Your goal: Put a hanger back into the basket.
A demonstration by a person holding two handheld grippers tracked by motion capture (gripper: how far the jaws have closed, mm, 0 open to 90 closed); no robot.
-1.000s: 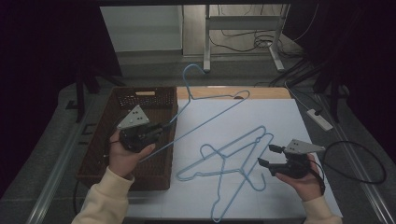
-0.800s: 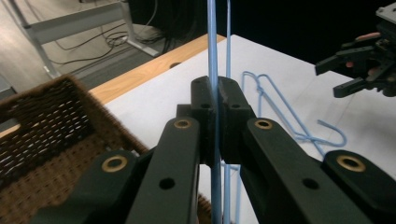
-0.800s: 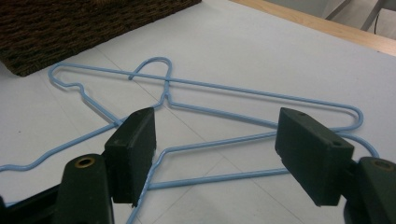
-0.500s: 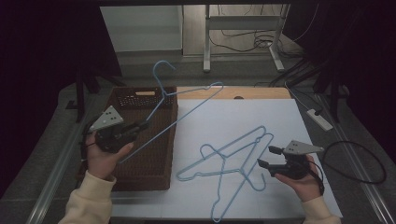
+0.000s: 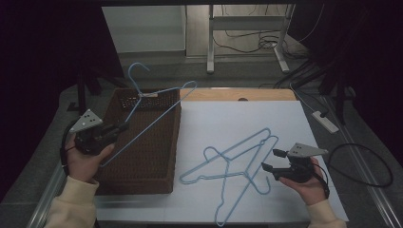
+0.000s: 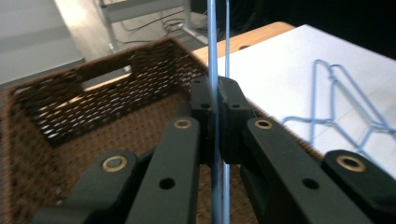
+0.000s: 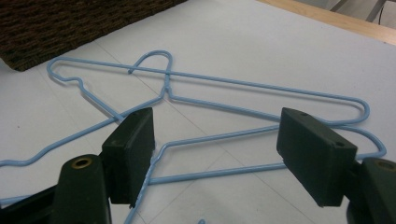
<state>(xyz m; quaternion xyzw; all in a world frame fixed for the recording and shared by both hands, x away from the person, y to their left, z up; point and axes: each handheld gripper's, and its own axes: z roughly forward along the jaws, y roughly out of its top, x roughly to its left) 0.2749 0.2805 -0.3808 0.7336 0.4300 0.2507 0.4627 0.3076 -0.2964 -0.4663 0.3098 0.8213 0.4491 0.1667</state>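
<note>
Between left tongs: blue hanger.

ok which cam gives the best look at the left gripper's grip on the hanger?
The left gripper view: its jaws are shut on the held hanger, wire pinched between the pads, above the basket. The high view shows the left gripper small, hanger slanting over the basket. The right gripper view shows the hangers lying on the table.
</note>
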